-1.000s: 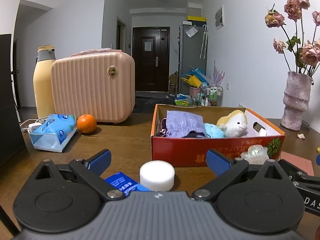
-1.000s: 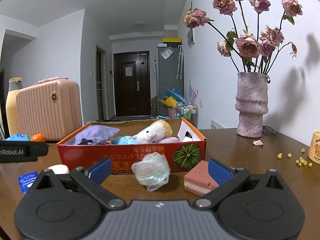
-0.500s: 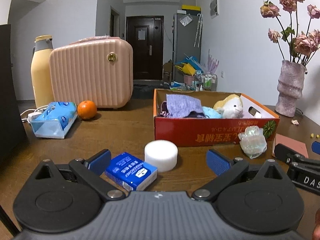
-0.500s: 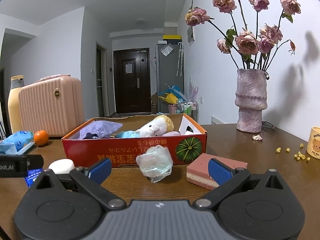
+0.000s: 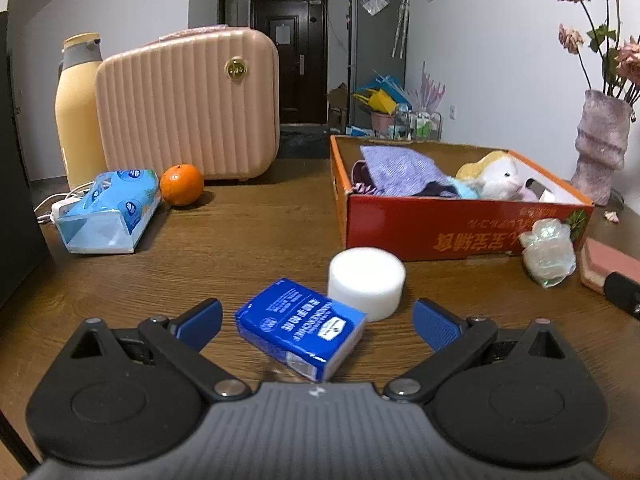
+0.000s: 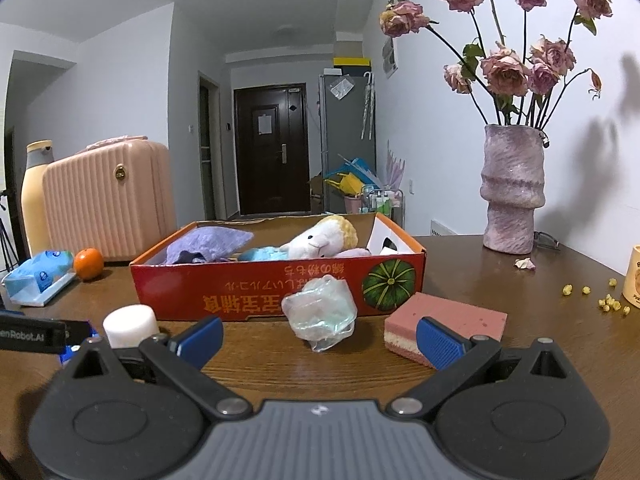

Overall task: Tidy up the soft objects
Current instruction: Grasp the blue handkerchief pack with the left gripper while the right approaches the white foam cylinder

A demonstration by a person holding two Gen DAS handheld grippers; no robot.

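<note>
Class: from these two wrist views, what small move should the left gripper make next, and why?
Probably ease the left gripper forward and shut on the blue pack. Its jaws are open, the pack lies on the table between them, and it is not yet in the box.

The right gripper (image 6: pixel 318 338) hovers low over the brown wooden table (image 6: pixel 520 360), its blue-padded fingers (image 6: pixel 200 340) spread wide with nothing between them. Just ahead lies a crumpled clear plastic bag (image 6: pixel 322 312), touching the front wall of the red cardboard box (image 6: pixel 248 292) — inside it, a purple knitted cloth (image 6: pixel 208 242) and a white plush toy (image 6: pixel 320 238). A pink sponge block (image 6: pixel 452 320) sits to the right, a white foam cylinder (image 6: pixel 129 324) to the left.
</note>
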